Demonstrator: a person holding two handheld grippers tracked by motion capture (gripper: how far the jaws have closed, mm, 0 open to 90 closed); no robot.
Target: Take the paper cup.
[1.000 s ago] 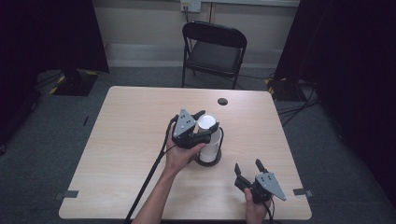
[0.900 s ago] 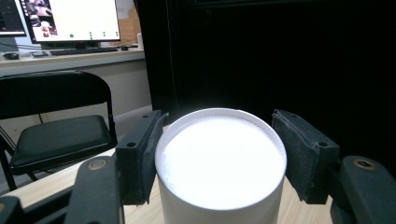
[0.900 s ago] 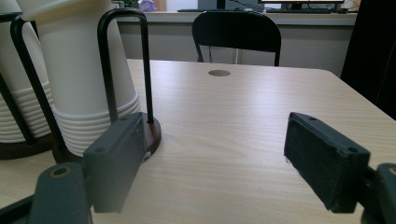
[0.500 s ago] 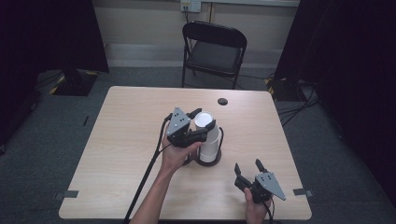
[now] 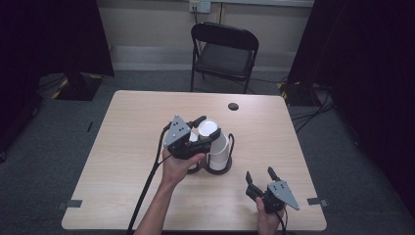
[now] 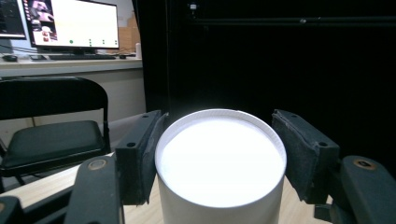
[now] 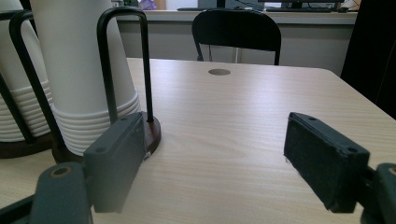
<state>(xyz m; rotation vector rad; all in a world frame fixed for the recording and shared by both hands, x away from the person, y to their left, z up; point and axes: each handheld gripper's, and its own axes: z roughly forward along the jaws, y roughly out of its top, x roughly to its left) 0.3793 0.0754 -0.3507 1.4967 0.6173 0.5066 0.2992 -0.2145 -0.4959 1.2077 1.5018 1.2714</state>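
At the centre of the high view, the left gripper (image 5: pixel 201 131) clamps the top white paper cup (image 5: pixel 208 128) of a stack standing in a black wire cup holder (image 5: pixel 218 168). At lower right, the right gripper (image 5: pixel 259 176) rests open, empty.

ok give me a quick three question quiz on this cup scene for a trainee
1. True or false: the left claw is shut on the top paper cup of a stack.
2. What stands between the right claw pads? A) a cup B) nothing C) a lid
3. What holds the cup stacks upright on the table?

Key
1. True: both pads sit against the cup's sides just below its rim.
2. B: the pads stand wide apart over bare tabletop.
3. A dark wire rack with upright loops on round bases.
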